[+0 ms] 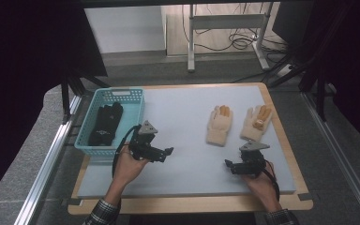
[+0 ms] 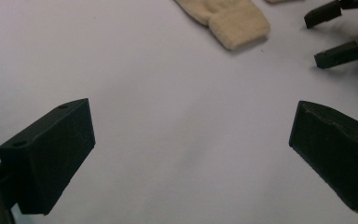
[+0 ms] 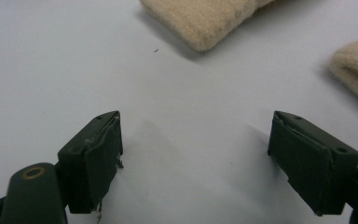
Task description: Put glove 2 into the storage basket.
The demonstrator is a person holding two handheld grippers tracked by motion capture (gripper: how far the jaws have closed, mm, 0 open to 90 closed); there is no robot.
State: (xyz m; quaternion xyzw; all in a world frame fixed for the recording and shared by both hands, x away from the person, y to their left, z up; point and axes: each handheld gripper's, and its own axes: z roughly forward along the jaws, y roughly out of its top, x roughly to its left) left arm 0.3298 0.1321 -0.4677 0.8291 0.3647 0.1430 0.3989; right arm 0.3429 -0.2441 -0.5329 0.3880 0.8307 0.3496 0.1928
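Gloves are the work here, and we read the layout as a sorting job half done. One black pair (image 1: 104,124) lies inside the teal basket (image 1: 136,118) at the left edge of the grey mat (image 1: 187,154), so we take the basket as the place where things end up. Two cream gloves are left on the far right of the mat, side by side with their cuffs toward us: the nearer-to-centre cream glove (image 1: 219,124) and the outer cream glove (image 1: 256,123), close together but apart.

We hold our left gripper (image 1: 168,153) just in front of the basket, jaws spread wide with nothing between them, pointing across the bare mat toward the cream pair; its own view shows the cuff of one glove ahead. That suits a hand free to fetch the next item.

Our right gripper (image 1: 227,163) rests low near the front right of the mat, jaws also standing wide and empty, with both cuffs just beyond its tips. We judge it placed there to take a cuff, the thickest and easiest edge to pinch.
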